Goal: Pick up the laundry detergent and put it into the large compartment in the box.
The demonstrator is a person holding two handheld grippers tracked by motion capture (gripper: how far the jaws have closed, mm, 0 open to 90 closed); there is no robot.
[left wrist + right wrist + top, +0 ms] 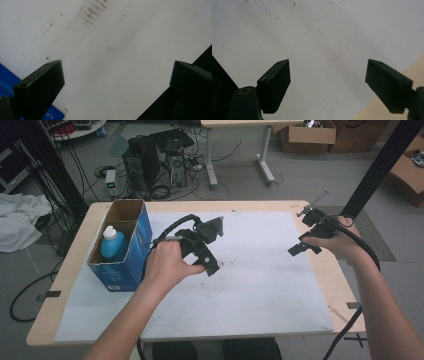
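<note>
My left gripper (205, 255) is held in a hand over the left middle of the white sheet (260, 285), just right of an open blue box (131, 251). In the left gripper view it (117, 67) is open, with bare stained sheet (112, 37) between the jaws and a corner of the blue box (7, 81) at the lower left. My right gripper (302, 240) hovers near the sheet's right edge. In the right gripper view it (328, 62) is open over the sheet (317, 32), holding nothing.
A blue bottle (112, 245) with a white cap stands inside the box. Bare wooden table (387, 110) lies past the sheet's right edge. Beyond the table are computer towers (155, 162), cables and cardboard boxes (307, 135). A black post (377, 167) rises at the right.
</note>
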